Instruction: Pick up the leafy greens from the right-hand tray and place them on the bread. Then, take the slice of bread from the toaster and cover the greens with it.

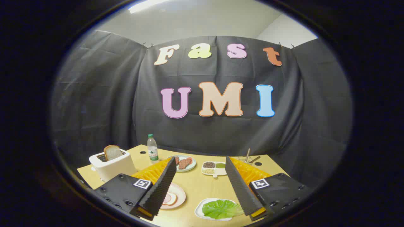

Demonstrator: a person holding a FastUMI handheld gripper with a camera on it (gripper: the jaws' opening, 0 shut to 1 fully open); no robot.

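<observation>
The left finger (161, 186) of the gripper (202, 186), its jaws standing wide apart, covers part of the pink plate (178, 197), so what lies on it is hard to tell. The right finger (241, 189) hides the edge of the leafy greens (221, 208) and their white tray (199, 210). The slice of bread (112, 152) sinks partly into the toaster (112, 165). The contents of the divided dish (214, 168) are too small to name. Behind the right finger, a glass with utensils (247, 156) is mostly hidden.
</observation>
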